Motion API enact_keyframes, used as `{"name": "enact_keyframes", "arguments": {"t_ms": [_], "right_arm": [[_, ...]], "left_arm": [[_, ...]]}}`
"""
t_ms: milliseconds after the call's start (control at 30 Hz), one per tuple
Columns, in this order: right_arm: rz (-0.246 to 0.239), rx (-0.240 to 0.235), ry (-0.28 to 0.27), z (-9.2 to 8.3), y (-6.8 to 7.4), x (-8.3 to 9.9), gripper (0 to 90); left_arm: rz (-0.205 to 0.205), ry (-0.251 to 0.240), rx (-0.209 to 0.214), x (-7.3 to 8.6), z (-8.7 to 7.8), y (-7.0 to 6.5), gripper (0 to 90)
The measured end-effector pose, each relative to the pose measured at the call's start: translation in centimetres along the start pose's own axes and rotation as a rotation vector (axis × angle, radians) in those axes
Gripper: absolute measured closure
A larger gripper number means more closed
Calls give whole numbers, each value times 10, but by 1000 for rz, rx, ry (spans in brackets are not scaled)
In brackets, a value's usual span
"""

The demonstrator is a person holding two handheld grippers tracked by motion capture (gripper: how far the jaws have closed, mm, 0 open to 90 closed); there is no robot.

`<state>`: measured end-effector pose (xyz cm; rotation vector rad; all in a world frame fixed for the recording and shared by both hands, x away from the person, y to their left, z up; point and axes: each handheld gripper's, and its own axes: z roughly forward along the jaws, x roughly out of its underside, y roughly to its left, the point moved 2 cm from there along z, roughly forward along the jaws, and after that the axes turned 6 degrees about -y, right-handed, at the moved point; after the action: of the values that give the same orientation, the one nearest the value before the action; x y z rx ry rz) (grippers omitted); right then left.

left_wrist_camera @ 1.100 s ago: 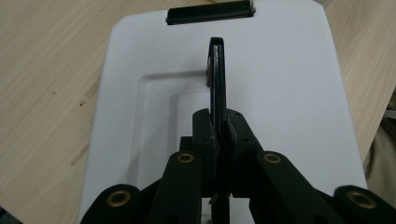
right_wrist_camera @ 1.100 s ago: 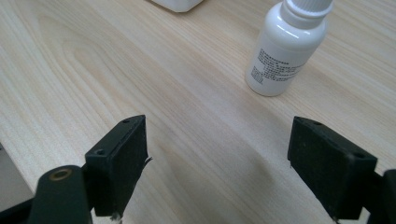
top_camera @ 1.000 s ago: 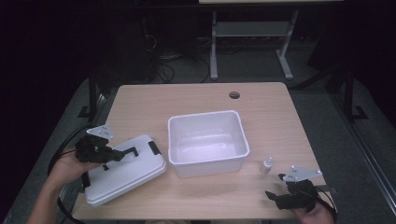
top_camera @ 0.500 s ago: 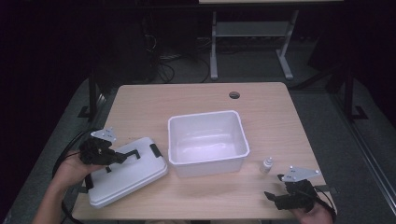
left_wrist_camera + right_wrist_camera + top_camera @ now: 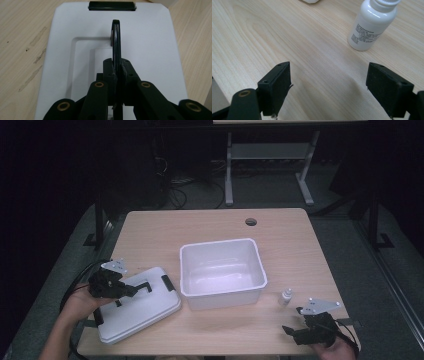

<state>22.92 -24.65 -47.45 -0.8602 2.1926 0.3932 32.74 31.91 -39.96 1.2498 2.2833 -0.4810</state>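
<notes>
The left gripper has slid a little toward the person along the flat white plastic lid since a second ago, and its jaws are clamped on the lid's thin black handle, which stands upright between them. The grip looks secure, so lifting the lid toward the open white rectangular tub seems the likely next step. The lid lies directly under this gripper, flat on the pale wooden surface, with the tub just beyond its far end. The right gripper rests with jaws wide apart, holding nothing; a small white plastic bottle stands just ahead of it.
</notes>
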Motion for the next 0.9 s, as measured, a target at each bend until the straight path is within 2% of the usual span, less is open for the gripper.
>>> {"name": "enact_keyframes", "arguments": {"t_ms": [533, 600, 900], "right_arm": [[-14, -5, 12, 5, 2, -1, 194], [-13, -4, 12, 5, 2, -1, 194], [-22, 2, 28, 7, 3, -2, 194]], "left_arm": [[-3, 0, -17, 11, 10, -2, 840], [-10, -20, -17, 13, 10, -2, 839], [-8, -27, -17, 14, 11, -6, 829]]}}
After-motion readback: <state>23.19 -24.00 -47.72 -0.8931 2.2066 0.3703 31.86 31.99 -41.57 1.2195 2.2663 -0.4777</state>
